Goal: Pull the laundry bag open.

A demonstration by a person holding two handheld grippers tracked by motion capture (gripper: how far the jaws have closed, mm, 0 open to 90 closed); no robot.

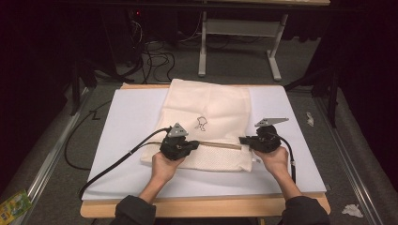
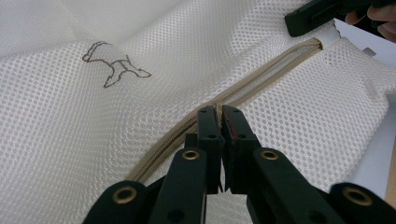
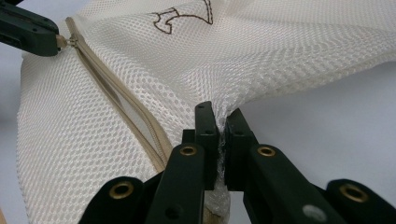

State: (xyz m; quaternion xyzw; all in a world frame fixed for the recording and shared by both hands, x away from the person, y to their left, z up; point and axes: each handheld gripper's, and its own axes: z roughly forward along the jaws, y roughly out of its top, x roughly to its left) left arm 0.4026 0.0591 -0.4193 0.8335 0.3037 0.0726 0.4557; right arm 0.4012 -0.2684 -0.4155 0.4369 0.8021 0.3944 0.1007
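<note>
I have the mesh bag point(image 1: 206, 117) flat on the bench's white board point(image 1: 126, 122). My left gripper point(image 2: 220, 112) has its jaws pinched on the zipper pull; my right gripper point(image 3: 220, 122) clamps the mesh at the zipper's point(image 2: 261, 77) far end. By the right gripper view it is partly open, with most still to run. Nothing visible inside.

High view: dim room, bkgd near black at upper left and right; light from above falls on the white counter point(image 1: 131, 140). Both gripper views bright, even, soft shadows; near jaws at bottom slightly blurred.
</note>
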